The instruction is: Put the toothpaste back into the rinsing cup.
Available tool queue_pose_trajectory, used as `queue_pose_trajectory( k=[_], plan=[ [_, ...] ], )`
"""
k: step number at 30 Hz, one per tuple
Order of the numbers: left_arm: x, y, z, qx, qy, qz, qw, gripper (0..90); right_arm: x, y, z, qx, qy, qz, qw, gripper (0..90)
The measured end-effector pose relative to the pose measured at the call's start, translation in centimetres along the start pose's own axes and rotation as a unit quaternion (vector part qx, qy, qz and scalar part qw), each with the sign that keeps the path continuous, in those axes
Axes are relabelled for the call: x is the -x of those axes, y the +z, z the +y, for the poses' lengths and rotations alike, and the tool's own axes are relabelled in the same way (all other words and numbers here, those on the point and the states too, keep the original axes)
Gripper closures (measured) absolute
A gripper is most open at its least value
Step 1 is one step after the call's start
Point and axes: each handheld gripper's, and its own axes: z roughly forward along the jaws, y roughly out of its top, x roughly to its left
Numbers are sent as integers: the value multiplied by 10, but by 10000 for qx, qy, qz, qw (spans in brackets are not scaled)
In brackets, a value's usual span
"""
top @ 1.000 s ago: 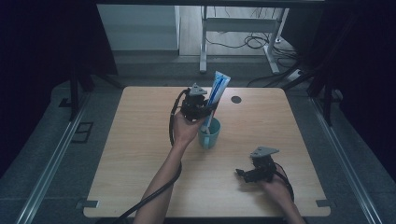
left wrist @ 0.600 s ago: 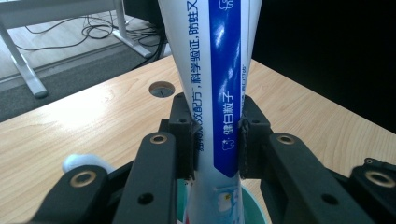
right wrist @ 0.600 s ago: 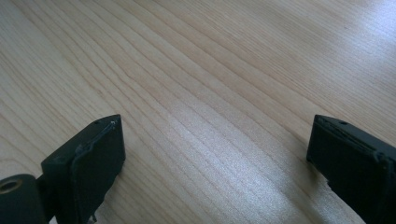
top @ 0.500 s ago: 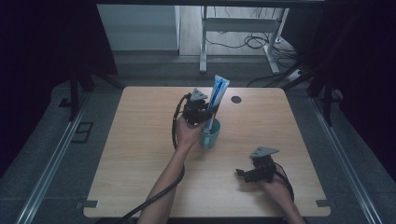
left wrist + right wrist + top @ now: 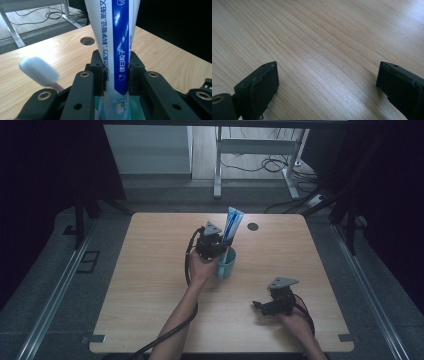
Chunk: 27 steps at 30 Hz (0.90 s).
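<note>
In the high view, the left gripper (image 5: 223,242) is holding a blue and white toothpaste tube (image 5: 231,223) upright above the teal cup (image 5: 226,264), which is standing near the middle of the surface (image 5: 150,285). The tube's lower end is dipping toward the cup's mouth, though whether it is resting on the bottom I cannot tell. The right gripper (image 5: 261,306) is lying on the surface well apart from the cup, toward the person's side, and it is carrying nothing. By my reading the tube is partly lowered into the cup and not yet let go, so finishing the descent and releasing are what is left

In the left gripper view, the two black jaws are clamping the toothpaste tube (image 5: 117,50) from both sides, with the pads pressing its printed body. The teal cup (image 5: 135,111) is showing directly below the jaws, so the tube is hanging straight over it. A toothbrush (image 5: 40,71) with a pale head is leaning out of the cup, just beside the tube

In the right gripper view, the jaws are standing wide apart with only bare wooden surface (image 5: 324,50) between them, far from the cup
</note>
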Motion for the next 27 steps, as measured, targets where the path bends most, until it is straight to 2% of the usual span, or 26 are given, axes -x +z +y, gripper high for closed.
queue_pose_trajectory(
  k=[15, 27],
  plan=[
    [2, 7, -17, -20, -81, 21, 10000, 718, 0, 0, 0, 1, -1, -7, 10000, 40],
    [5, 12, -22, -125, -20, 71, 9999, 711, 0, 0, 0, -3, 6, -5, 10000, 40]
  ],
)
